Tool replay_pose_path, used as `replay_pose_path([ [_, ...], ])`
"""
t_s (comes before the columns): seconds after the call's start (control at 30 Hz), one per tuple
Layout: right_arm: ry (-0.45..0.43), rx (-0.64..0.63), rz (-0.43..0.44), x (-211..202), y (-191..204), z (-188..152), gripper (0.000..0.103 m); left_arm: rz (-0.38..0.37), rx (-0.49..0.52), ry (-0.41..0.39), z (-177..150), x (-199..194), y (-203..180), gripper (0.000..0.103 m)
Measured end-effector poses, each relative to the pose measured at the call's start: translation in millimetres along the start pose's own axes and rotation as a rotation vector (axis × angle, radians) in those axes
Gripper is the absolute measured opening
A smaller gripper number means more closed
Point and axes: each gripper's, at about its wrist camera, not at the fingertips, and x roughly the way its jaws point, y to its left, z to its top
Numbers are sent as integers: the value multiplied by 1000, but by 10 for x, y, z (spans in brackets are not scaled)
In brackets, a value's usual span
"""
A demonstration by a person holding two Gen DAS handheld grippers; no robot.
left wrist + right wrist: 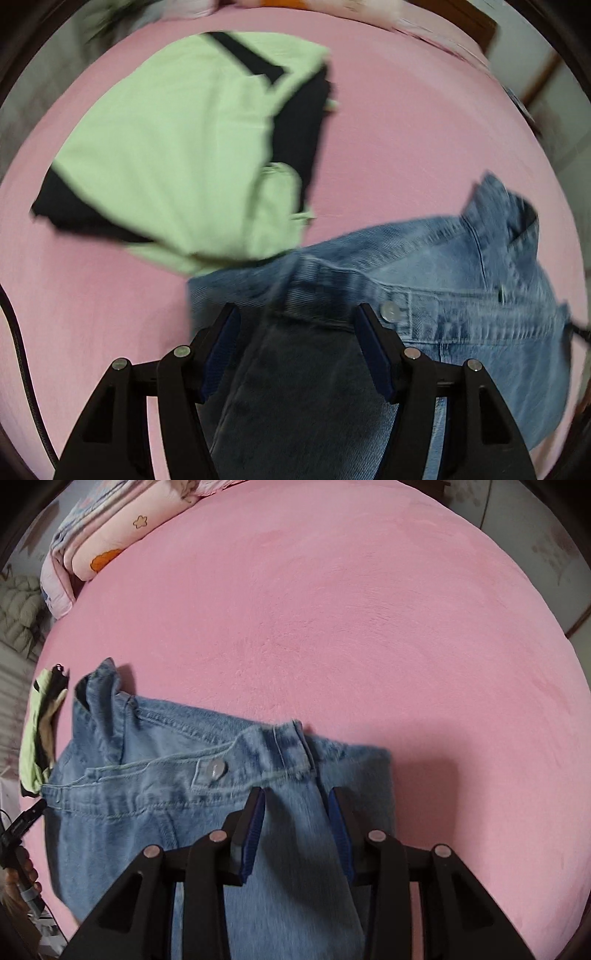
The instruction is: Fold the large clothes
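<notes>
Nearest the left wrist camera, the left gripper (297,328) has its jaws spread wide over a dark band of jeans (424,306) fabric that runs up between the fingers. The blue pads (373,354) sit apart from the cloth on both sides, so the claw is open and clamps nothing.

In the right wrist view the right gripper (297,812) also has a strip of the jeans (147,775) passing between its fingers. Its pads (255,830) look close to the fabric edges, but whether they pinch it cannot be told.

The jeans lie on the pink bed (332,609), at its near side, waistband toward the far side. Their metal button (216,768) shows just left of the right gripper, and the same button (389,309) sits just right of the left gripper's right finger. A belt loop and the open fly edge stand up slightly at the waist.

A green and black garment (177,147) lies folded on the bed, far and left of the jeans, its near edge touching or overlapping the denim. In the right view only a sliver of it (33,731) shows at the left edge. A patterned pillow (110,535) rests at the far left corner.
</notes>
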Motion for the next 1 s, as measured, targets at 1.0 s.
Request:
replay_pose_path([
  [1.0,-166,12,-127,19,234,-176,18,390,97,-112,-25,155,-638,58],
])
